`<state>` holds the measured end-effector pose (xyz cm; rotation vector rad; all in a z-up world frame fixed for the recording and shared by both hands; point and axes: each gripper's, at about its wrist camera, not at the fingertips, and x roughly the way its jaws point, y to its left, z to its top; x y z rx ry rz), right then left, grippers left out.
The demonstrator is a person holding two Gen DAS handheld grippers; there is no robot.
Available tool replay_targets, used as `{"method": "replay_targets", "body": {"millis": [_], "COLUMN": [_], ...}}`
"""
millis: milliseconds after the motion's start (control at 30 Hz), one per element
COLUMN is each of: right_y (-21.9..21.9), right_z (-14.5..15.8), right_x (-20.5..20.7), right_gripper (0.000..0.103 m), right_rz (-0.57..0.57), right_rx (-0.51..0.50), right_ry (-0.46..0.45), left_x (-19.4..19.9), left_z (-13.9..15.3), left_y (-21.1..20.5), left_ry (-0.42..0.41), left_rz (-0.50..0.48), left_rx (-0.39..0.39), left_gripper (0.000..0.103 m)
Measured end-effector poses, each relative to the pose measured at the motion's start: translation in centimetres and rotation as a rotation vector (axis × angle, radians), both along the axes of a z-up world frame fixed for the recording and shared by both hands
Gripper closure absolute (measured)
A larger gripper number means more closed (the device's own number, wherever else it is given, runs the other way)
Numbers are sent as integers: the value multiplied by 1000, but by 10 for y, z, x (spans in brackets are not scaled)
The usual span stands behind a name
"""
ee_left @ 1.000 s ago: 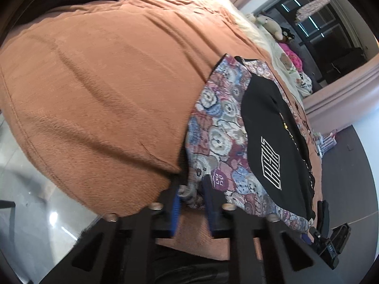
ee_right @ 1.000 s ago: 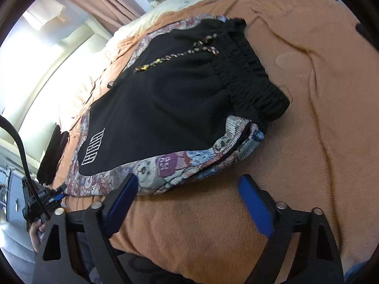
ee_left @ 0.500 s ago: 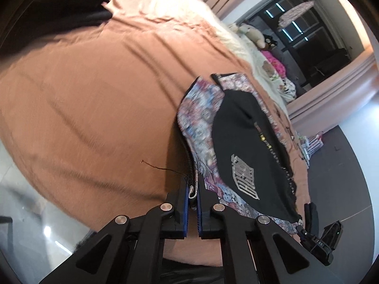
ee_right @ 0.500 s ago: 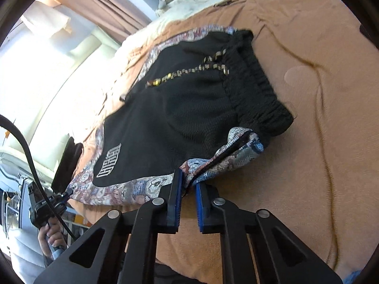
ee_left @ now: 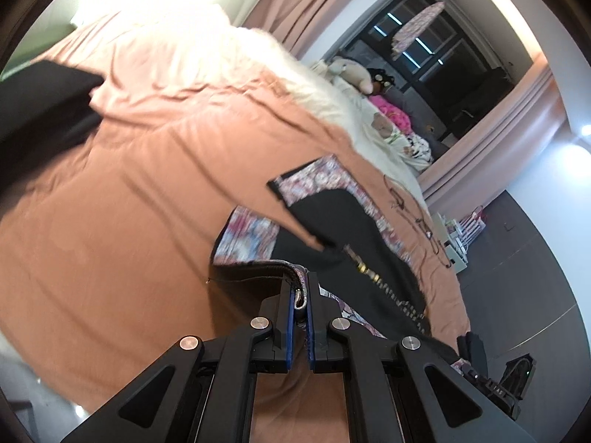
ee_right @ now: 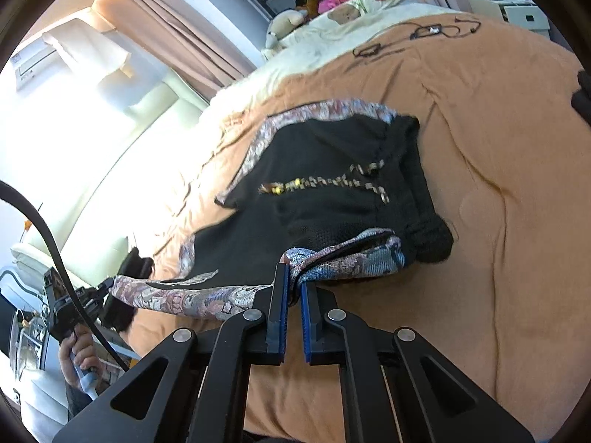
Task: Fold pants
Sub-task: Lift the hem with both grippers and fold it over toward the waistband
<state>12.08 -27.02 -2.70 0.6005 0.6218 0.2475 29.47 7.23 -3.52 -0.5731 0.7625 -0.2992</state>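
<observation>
Black shorts with floral side panels and a beaded drawstring [ee_left: 354, 232] [ee_right: 332, 170] lie on an orange-brown bedspread [ee_left: 129, 203] [ee_right: 498, 147]. My left gripper [ee_left: 299, 291] is shut on the hem-end floral edge and holds it lifted. My right gripper [ee_right: 291, 284] is shut on the near floral edge close to the black elastic waistband [ee_right: 424, 221]. The near edge hangs raised between the two grippers. The left gripper [ee_right: 107, 291] also shows in the right wrist view.
Plush toys and pillows [ee_left: 358, 74] [ee_right: 295, 22] sit at the head of the bed. Black cables [ee_right: 417, 33] lie on the bedspread beyond the shorts. A dark garment [ee_left: 40, 110] lies at the left. Curtains [ee_right: 177, 26] and a dark floor [ee_left: 517, 258] surround the bed.
Both grippers closed on the near floral edge of the shorts and lifted it off the bedspread. The near side has started to fold over the black front.
</observation>
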Motion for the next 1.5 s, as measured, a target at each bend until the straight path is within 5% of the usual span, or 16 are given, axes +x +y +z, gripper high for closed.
{"method": "replay_targets", "body": {"millis": [667, 1500], "right_y": [-26, -46], "right_z": [41, 17], "right_x": [114, 306], "right_gripper": [100, 100], "right_rz": [-48, -41], "right_rx": [17, -122], "right_ry": [-34, 58], "left_x": [183, 452], "left_z": [85, 3], "left_y": [-78, -202], "left_ry": [-88, 56], "left_rz": [-58, -77], "left_rx": [131, 302], "left_gripper": [98, 98]}}
